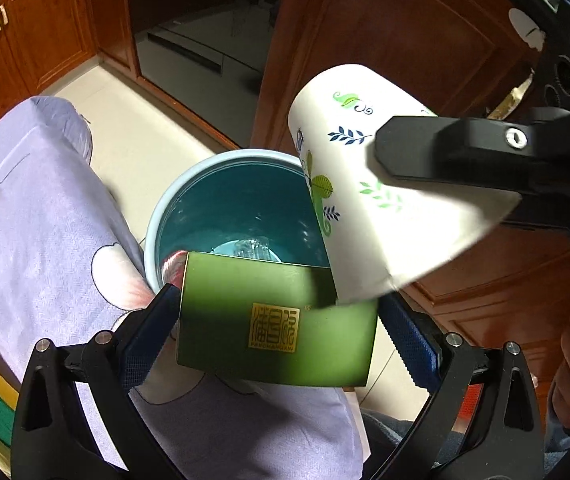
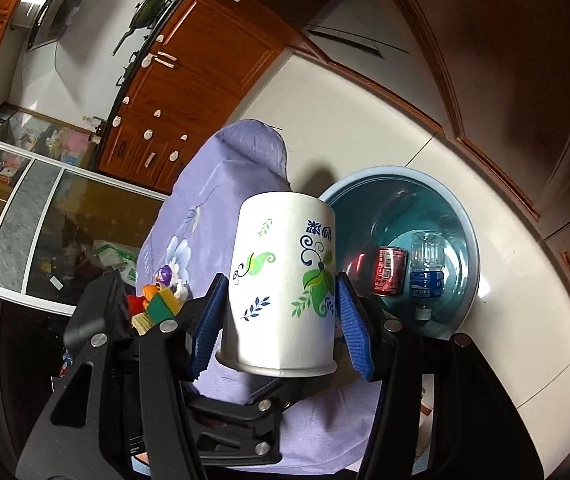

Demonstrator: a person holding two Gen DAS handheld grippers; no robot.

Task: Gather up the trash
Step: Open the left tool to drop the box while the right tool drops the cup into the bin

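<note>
Below both of your grippers a blue bin (image 1: 221, 184) stands on the pale tiled floor (image 1: 125, 120), just beside a table draped in a lilac floral cloth (image 1: 37, 208); wooden cabinets (image 1: 385, 40) rise behind the bin and along the far kitchen wall. In the right wrist view the bin already holds a red can (image 2: 390, 270) and a clear water bottle (image 2: 426, 272) lying side by side on its bottom, the bottle's cap towards the near wall. A few small colourful toys (image 2: 157, 300) sit on the cloth to the left of your right gripper (image 2: 281, 312). That gripper pinches a white paper cup (image 2: 283, 280) printed with green and blue leaves, its blue ribbed pads pressed against the cup's two sides; the cup is held over the edge of the cloth, next to the bin's rim, its long axis running away from the camera with the closed base far and the rolled rim near. In the left wrist view the same cup (image 1: 377, 200) crosses in from the right, tilted, with the base end nearest the bin and overlapping its rim. Your left gripper (image 1: 281, 312) clamps a flat green box (image 1: 277, 320) with a gold seal by its short sides, broad face up, its far edge reaching out over the near rim of the bin, and the cup's lower end overlaps the box's right corner
</note>
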